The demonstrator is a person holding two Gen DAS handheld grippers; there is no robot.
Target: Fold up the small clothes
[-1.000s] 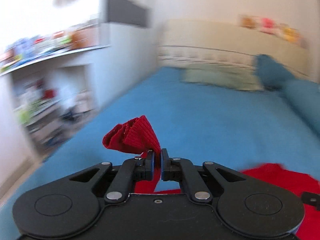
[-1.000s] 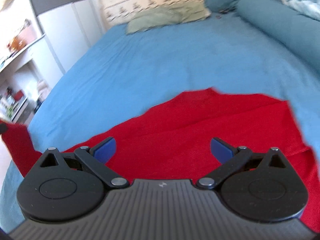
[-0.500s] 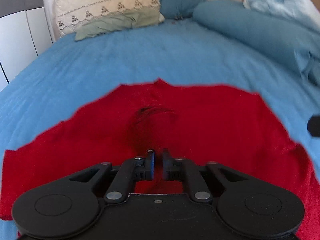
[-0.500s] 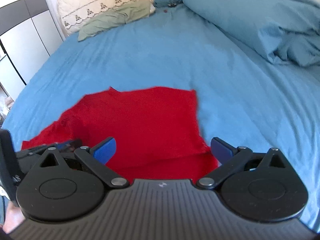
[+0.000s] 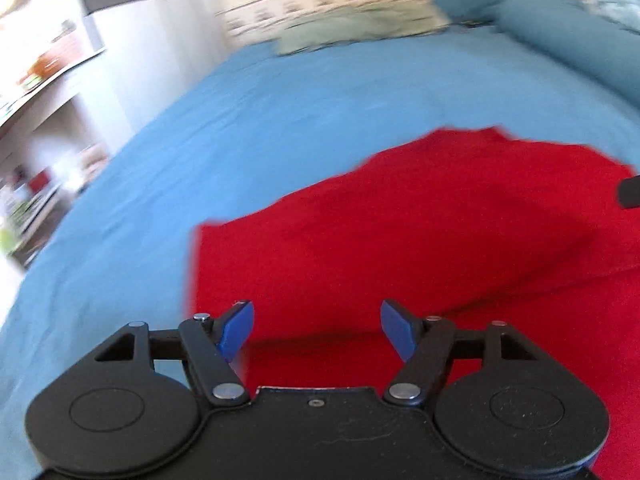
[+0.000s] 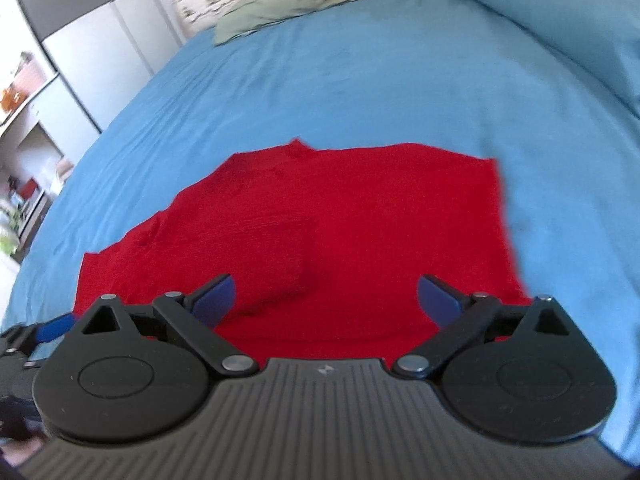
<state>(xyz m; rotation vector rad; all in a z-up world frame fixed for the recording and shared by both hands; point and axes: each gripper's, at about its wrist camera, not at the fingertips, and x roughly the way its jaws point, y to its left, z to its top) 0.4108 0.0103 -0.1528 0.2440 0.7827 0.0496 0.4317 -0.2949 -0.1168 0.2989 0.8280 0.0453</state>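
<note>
A red knit garment (image 6: 344, 216) lies flat on the blue bed sheet (image 6: 360, 80), with a sleeve folded over its body. It also shows in the left wrist view (image 5: 420, 232). My left gripper (image 5: 318, 330) is open and empty, just above the garment's near left edge. My right gripper (image 6: 326, 300) is open and empty, above the garment's near edge. The left gripper's blue pad shows at the lower left of the right wrist view (image 6: 56, 326).
A green pillow (image 6: 296, 0) and a cream headboard (image 5: 320, 0) are at the far end. A rolled blue duvet (image 6: 560, 12) lies along the right. White wardrobes (image 6: 88, 40) and shelves (image 5: 36, 80) stand off the bed's left side.
My left gripper has opened and let go of the red sleeve, which now lies folded on the garment. It has swung left. My right gripper stayed open.
</note>
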